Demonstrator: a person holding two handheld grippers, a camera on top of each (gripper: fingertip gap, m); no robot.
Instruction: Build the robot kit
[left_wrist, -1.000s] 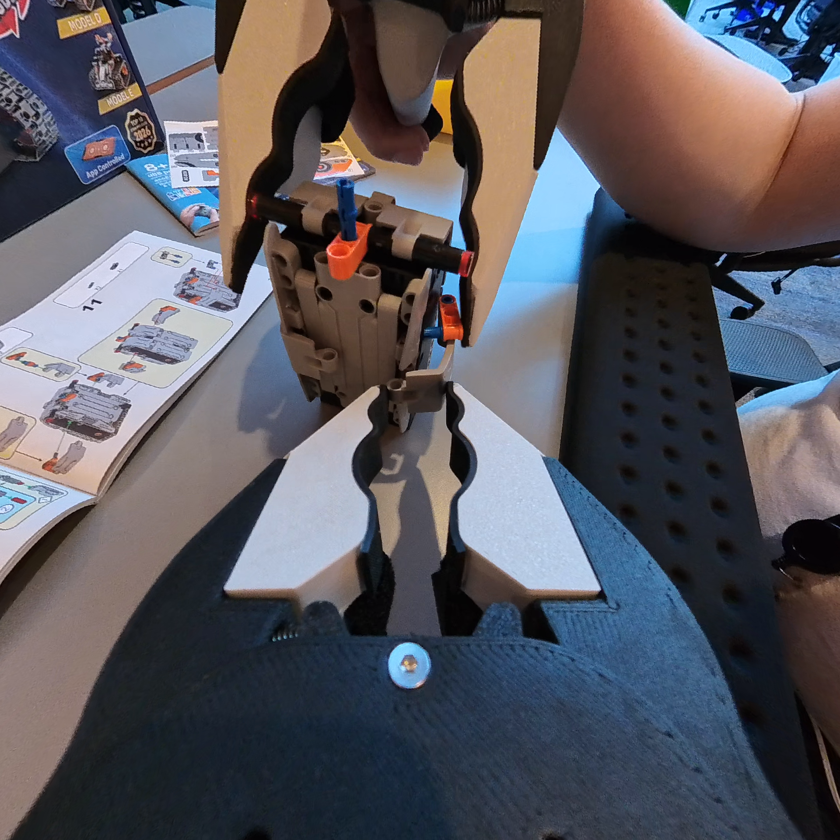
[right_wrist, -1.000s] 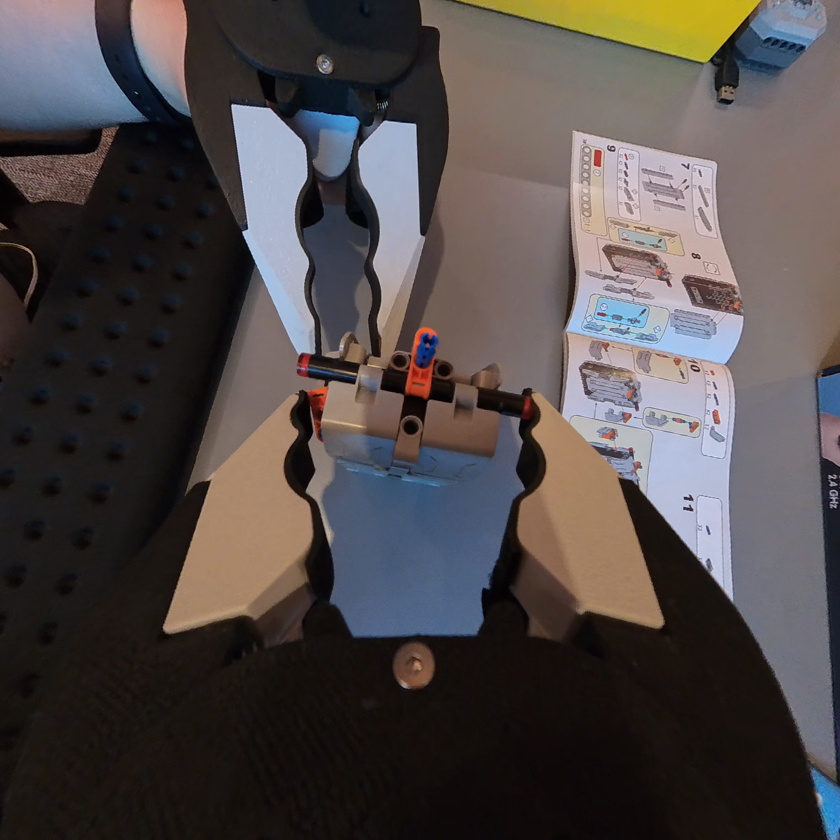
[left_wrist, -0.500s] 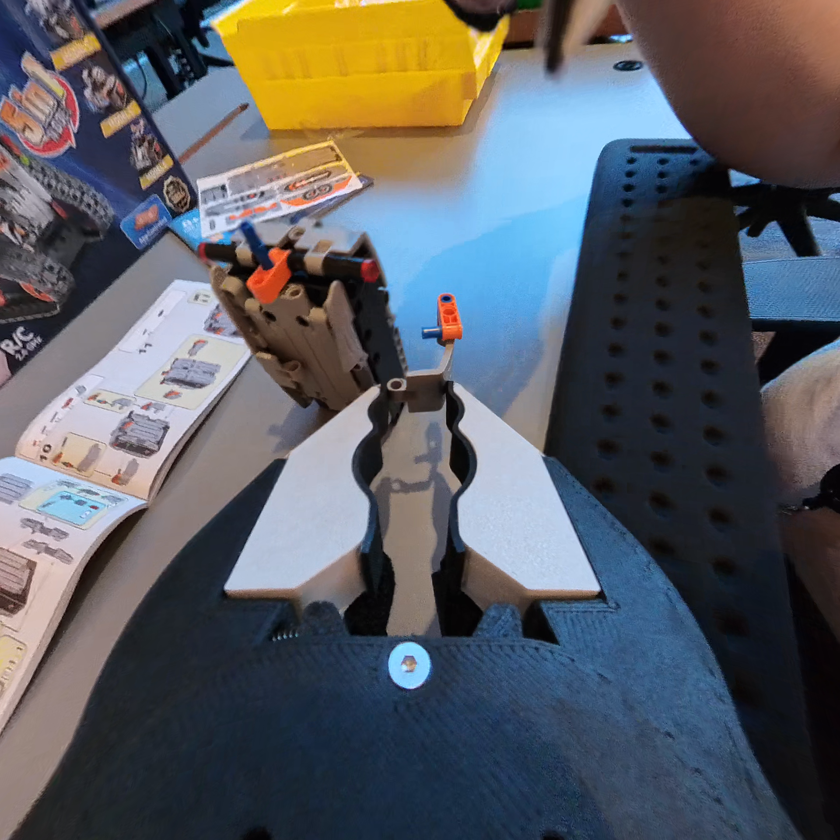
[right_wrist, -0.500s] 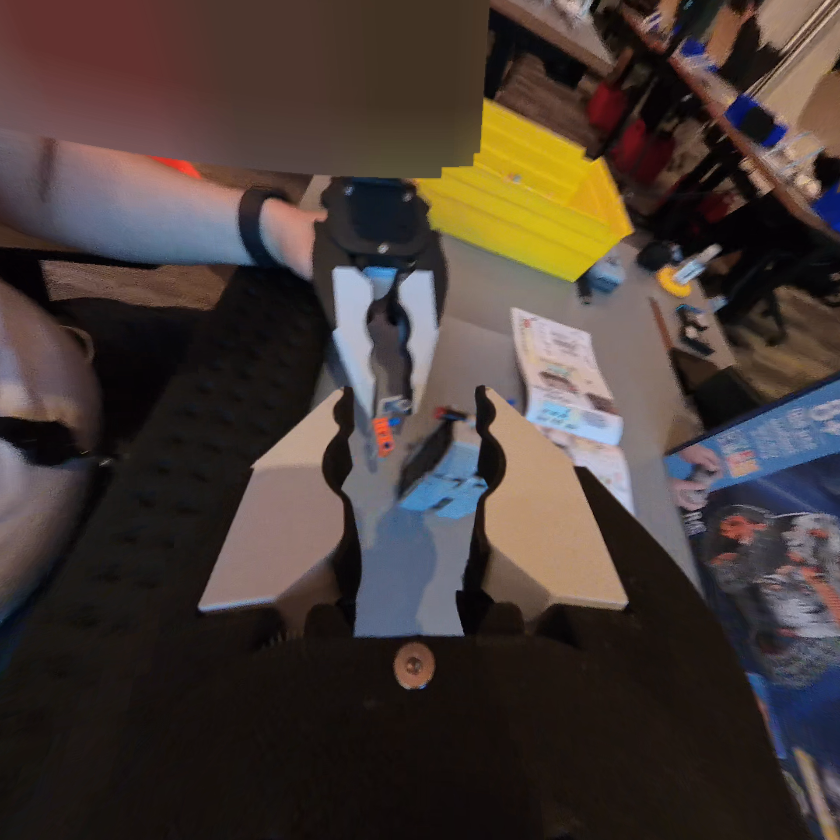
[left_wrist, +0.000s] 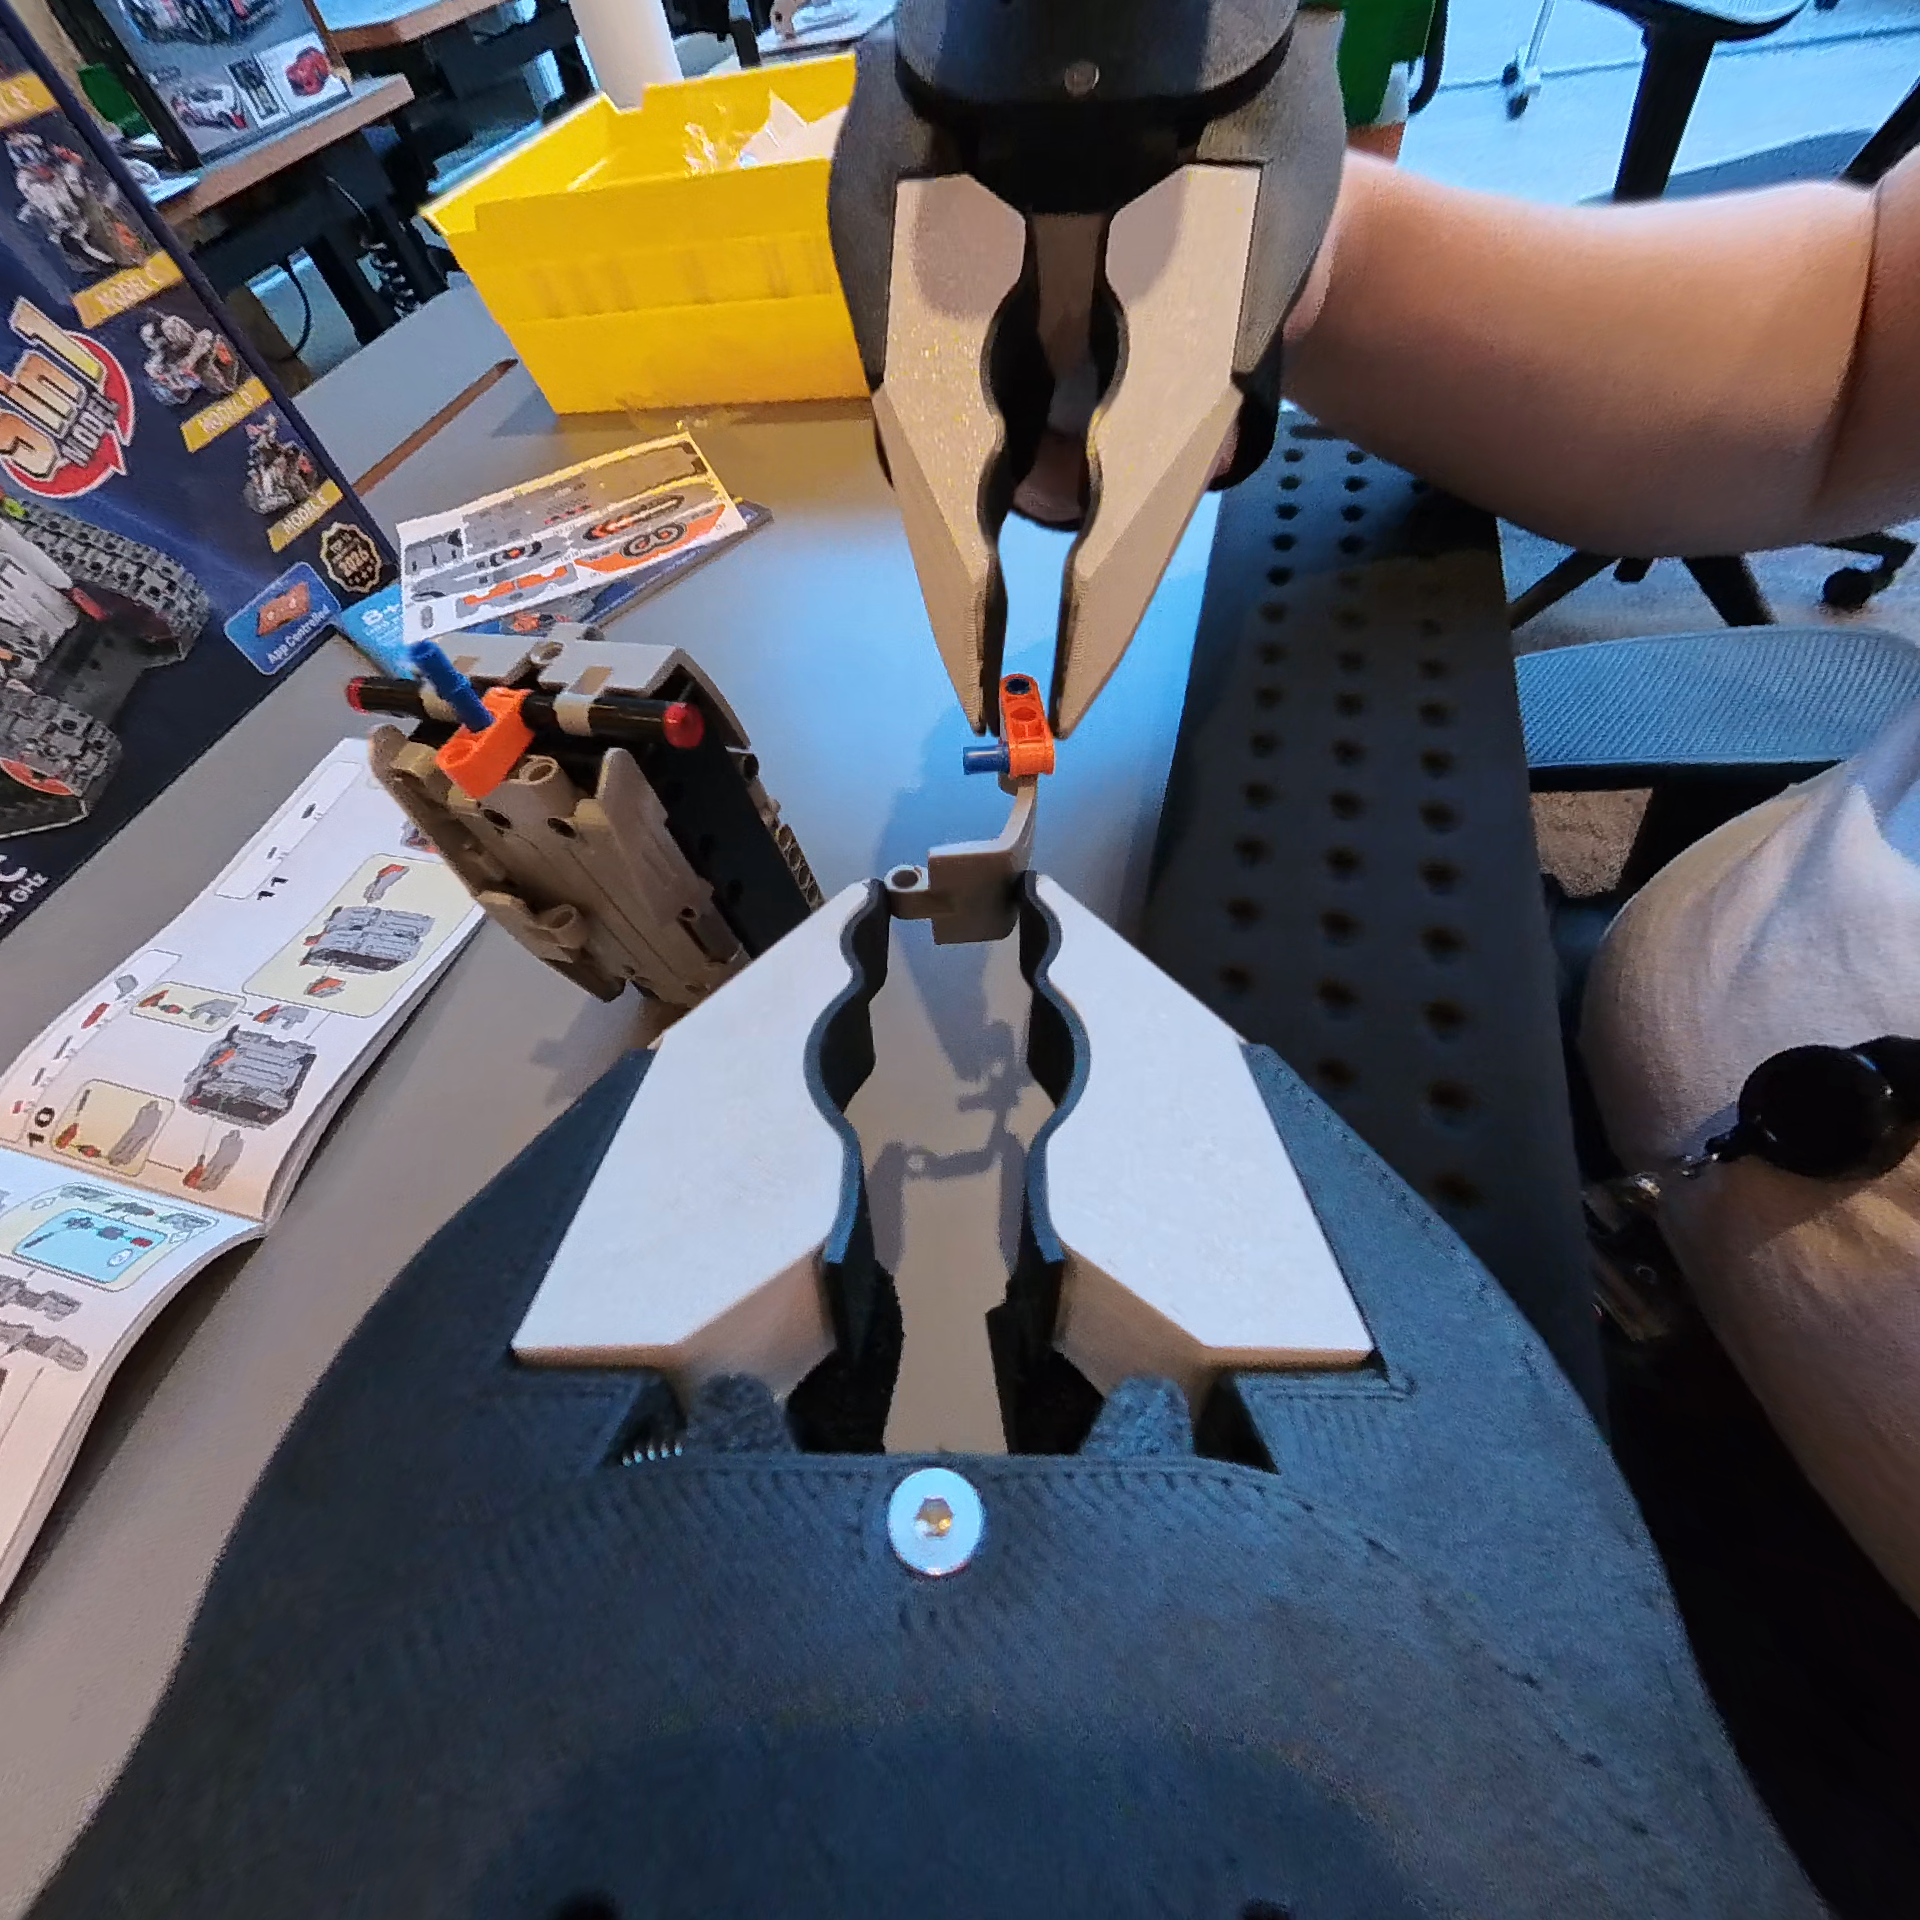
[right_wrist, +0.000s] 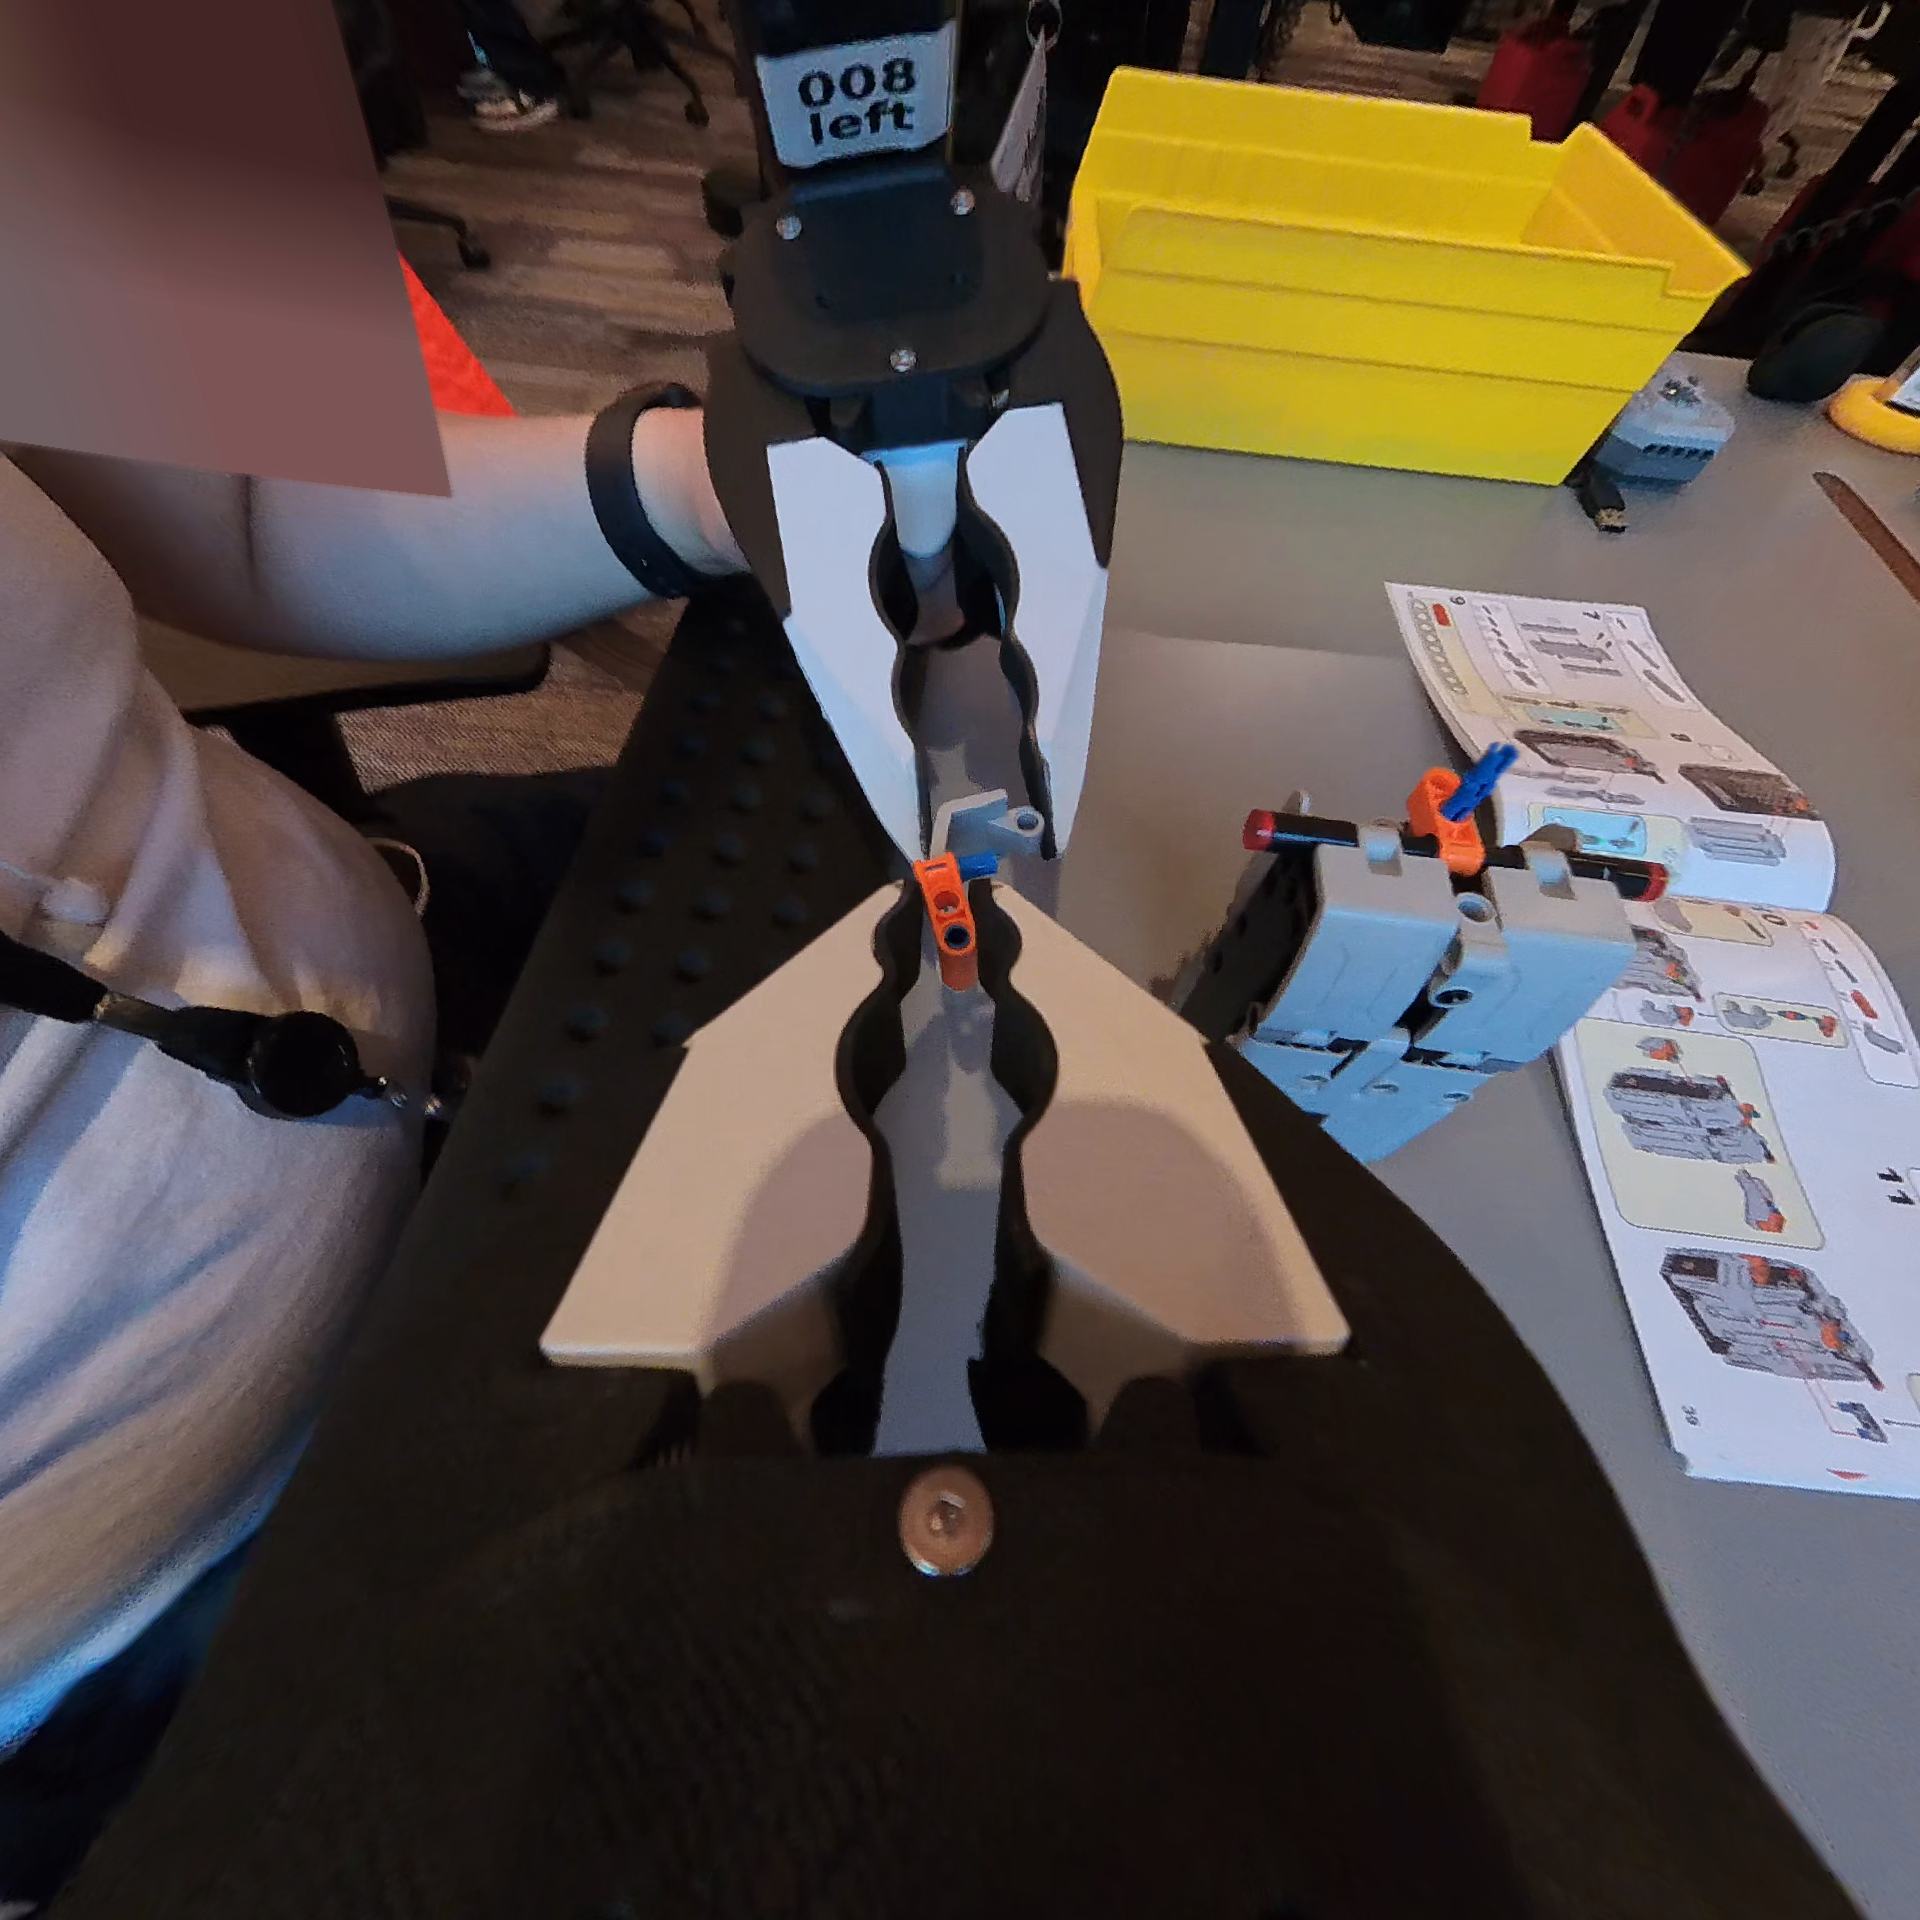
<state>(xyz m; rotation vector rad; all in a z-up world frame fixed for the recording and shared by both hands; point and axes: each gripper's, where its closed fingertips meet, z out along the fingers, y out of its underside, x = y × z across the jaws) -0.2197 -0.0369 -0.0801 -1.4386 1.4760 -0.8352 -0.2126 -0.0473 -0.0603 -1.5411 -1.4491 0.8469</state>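
Note:
My left gripper (left_wrist: 956, 894) is shut on a grey bent piece (left_wrist: 971, 883) and holds it above the table. An orange connector (left_wrist: 1023, 727) with a blue pin sits on the top end of that piece. My right gripper (right_wrist: 948, 914) is shut on the orange connector (right_wrist: 951, 925); it shows in the left wrist view (left_wrist: 1013, 717) coming down from above. The left gripper (right_wrist: 982, 831) and its grey piece (right_wrist: 987, 821) show opposite in the right wrist view. A grey and black brick assembly (left_wrist: 582, 831) with a black axle leans on the table, untouched; it shows in the right wrist view (right_wrist: 1434, 987) too.
An open instruction booklet (left_wrist: 208, 997) (right_wrist: 1714, 1039) lies beside the assembly. A yellow bin (left_wrist: 665, 270) (right_wrist: 1351, 281) stands at the back. A dark product box (left_wrist: 104, 416), a sticker sheet (left_wrist: 561, 530) and a black perforated mat (left_wrist: 1351, 831) are nearby. A person's forearm (left_wrist: 1558, 353) reaches over the mat. Left and right tips are no more than a few centimetres apart.
My right gripper let go of the brick assembly, lifted away, then came back and shut on the orange connector. The assembly now leans alone on the table. My left gripper kept its hold.

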